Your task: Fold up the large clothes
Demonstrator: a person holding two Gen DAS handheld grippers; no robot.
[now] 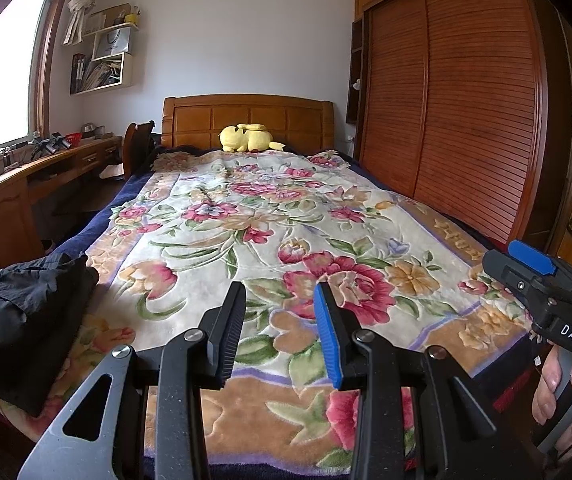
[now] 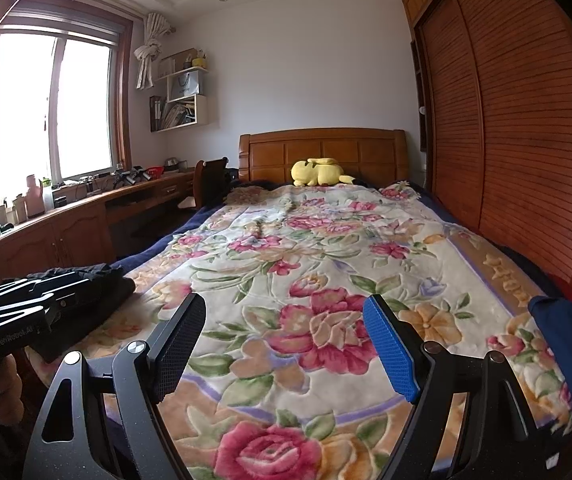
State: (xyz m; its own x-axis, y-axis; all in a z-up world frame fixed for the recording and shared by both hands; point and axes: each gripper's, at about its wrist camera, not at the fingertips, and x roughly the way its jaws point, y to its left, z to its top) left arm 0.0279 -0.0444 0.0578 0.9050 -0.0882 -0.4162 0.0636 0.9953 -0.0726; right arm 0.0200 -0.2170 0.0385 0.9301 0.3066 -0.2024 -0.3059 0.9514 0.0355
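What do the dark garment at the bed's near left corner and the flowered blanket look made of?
Dark garment: looks like thin woven cloth, matte black, with fine crumples and soft folds; the exact fibre cannot be told. Flowered blanket: looks like thick plush fleece, with a fuzzy nap and flower outlines pressed in relief, giving a slight sheen.

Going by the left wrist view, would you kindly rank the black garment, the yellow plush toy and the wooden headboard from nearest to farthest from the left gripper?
From the left gripper:
1. Black garment, near left bed edge.
2. Yellow plush toy, far end of the bed.
3. Wooden headboard, just behind the toy.
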